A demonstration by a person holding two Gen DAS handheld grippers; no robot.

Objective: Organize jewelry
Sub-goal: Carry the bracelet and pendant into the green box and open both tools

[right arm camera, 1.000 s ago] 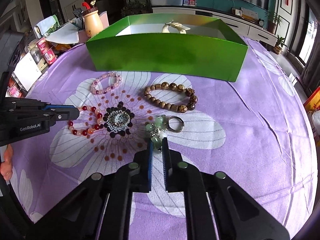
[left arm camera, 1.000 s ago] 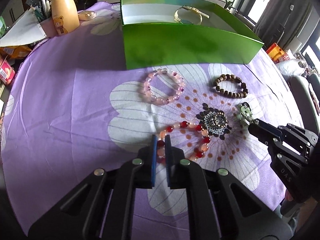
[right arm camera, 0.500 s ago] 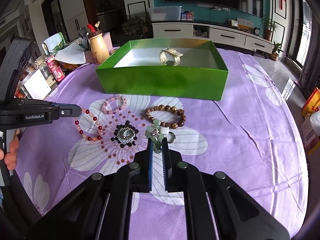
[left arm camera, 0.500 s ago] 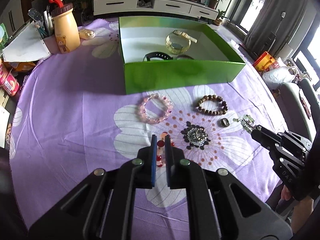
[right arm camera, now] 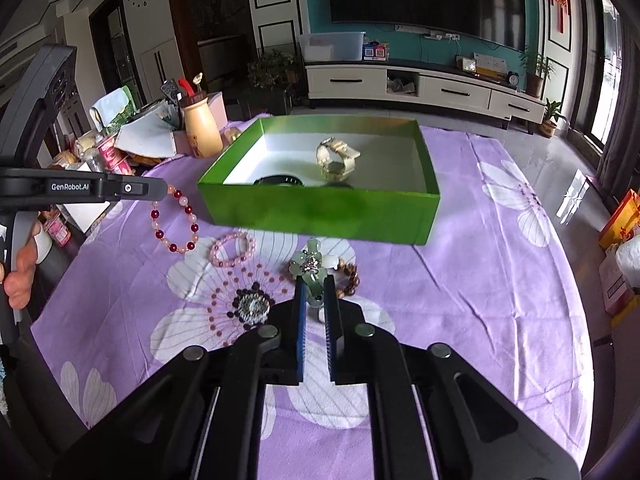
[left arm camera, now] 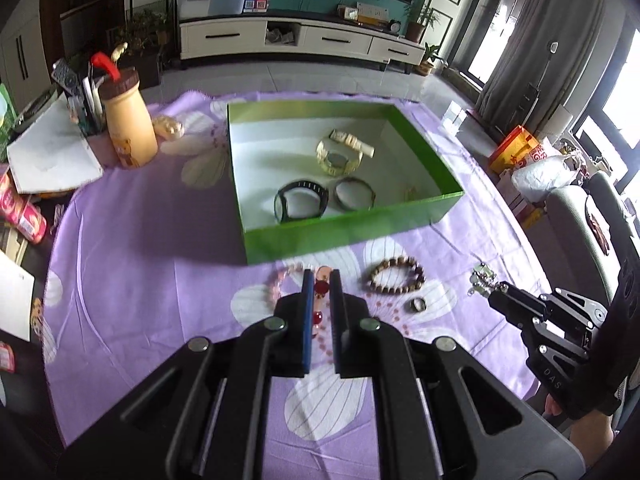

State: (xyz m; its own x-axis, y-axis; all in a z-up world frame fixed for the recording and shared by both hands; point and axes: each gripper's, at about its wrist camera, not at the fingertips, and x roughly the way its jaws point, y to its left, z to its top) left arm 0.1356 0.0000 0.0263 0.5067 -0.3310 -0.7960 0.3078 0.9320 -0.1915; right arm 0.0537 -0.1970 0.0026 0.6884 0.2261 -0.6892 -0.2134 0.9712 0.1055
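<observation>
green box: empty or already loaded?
Loaded. The open green box holds a pale gold watch, a black band and a dark bangle on its white floor; other contents cannot be made out.

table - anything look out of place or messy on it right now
Nothing spilled or damaged. A ring lies alone on the purple cloth, near the wooden bead bracelet. The pink bracelet and beaded brooch also remain outside the green box. The clutter at the table's left edge looks unrelated.
</observation>
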